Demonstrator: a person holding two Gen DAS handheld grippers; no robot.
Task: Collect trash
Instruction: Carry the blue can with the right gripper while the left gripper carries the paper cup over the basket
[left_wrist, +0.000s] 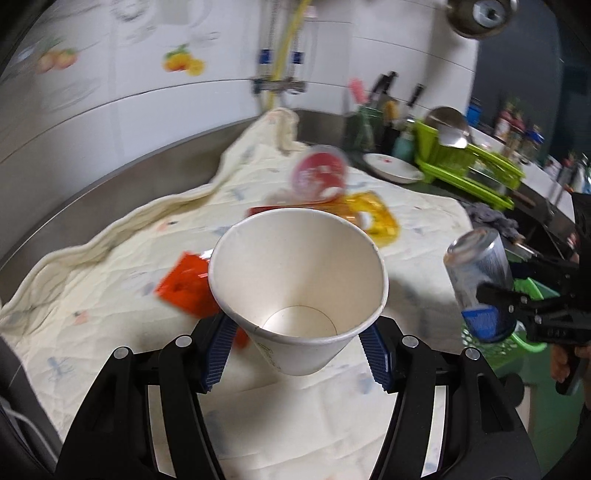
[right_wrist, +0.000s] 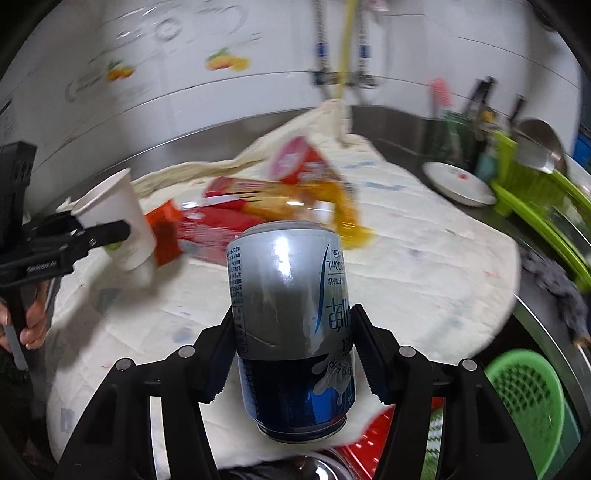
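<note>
Drink can (right_wrist: 291, 325), printing upside down, "300mL" legible at its 1 o'clock edge, Chinese characters at 3 o'clock, fine print column at 9 o'clock unreadable

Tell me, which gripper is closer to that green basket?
Right. The right gripper, gripping the can, is just beside the green basket; the left gripper, holding the paper cup, is farther away.

Both black plastic two-finger grippers (left_wrist: 297, 350) (right_wrist: 291, 354) carry ribbed blue finger pads (left_wrist: 376, 356) and round silver pivot screws (right_wrist: 186, 351).
</note>
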